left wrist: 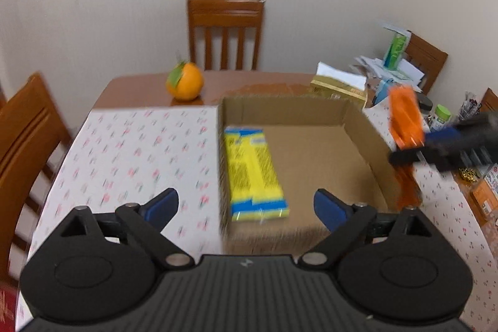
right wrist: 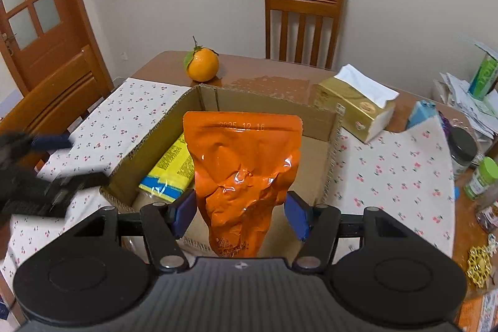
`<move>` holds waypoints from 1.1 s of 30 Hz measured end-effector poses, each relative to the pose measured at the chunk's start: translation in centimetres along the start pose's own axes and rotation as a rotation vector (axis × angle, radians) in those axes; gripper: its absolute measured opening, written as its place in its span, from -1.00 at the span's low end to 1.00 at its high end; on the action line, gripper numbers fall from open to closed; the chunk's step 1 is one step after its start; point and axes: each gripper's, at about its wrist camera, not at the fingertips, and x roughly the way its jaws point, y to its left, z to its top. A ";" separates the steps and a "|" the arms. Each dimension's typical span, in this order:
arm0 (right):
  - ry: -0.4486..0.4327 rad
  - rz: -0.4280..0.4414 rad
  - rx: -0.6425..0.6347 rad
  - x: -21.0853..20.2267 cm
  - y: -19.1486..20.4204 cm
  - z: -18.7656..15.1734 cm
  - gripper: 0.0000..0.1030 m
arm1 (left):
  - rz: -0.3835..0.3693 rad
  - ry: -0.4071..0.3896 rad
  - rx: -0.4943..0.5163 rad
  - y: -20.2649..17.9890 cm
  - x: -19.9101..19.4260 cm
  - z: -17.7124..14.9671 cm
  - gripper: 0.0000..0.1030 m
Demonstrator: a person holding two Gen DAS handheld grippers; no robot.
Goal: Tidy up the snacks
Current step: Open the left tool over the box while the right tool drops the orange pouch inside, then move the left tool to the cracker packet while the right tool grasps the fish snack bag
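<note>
Over the cardboard box (left wrist: 311,145) in the left wrist view, the left gripper (left wrist: 246,206) has its jaws spread wide with nothing between them, and the yellow snack pack (left wrist: 253,173) lies flat inside along the box's left wall, so that one looks sorted. Off to the right, the right gripper (left wrist: 414,145) carries an orange pouch (left wrist: 404,117) near the box's right wall. From the right wrist view, the right gripper (right wrist: 241,210) pinches that orange pouch (right wrist: 242,167) by its lower part, hanging above the box (right wrist: 314,117), so I'd say it's about halfway, pouch not in yet. Wooden table (right wrist: 267,80) with a cherry-print cloth (right wrist: 395,164), a tangerine (right wrist: 202,66), tissue pack (right wrist: 351,108), chairs, plain wall.
</note>
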 end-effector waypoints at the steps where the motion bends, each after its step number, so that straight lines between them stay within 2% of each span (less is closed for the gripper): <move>1: 0.006 0.008 0.000 0.5 0.0 0.4 0.29 | 0.008 0.006 -0.016 0.3 -0.5 -0.6 0.82; 8: 0.061 0.037 0.003 4.9 0.9 3.6 0.29 | 0.094 -0.004 -0.040 1.7 -2.4 -3.1 0.82; 13: 0.114 0.039 0.024 8.1 1.5 5.1 0.29 | 0.110 -0.015 -0.075 3.0 -3.3 -3.8 0.82; 17: 0.121 0.007 0.022 10.6 2.1 6.4 0.32 | 0.122 -0.011 -0.093 3.8 -3.6 -4.5 0.82; 19: 0.125 0.011 0.030 11.3 2.1 6.7 0.59 | 0.121 -0.009 -0.097 4.1 -3.7 -4.6 0.82; 20: 0.118 0.004 0.032 11.3 2.2 6.8 0.66 | 0.123 -0.007 -0.096 4.1 -3.8 -4.8 0.82; 22: 0.093 -0.014 0.022 10.6 2.3 6.5 0.93 | 0.127 -0.003 -0.093 4.2 -3.8 -5.0 0.82; 23: 0.084 -0.018 0.014 10.2 2.4 6.3 0.97 | 0.126 0.000 -0.091 4.2 -3.7 -5.1 0.82; 33: -0.022 -0.137 -0.065 2.5 2.7 2.1 1.00 | 0.094 0.050 0.003 2.9 -2.5 -6.3 0.82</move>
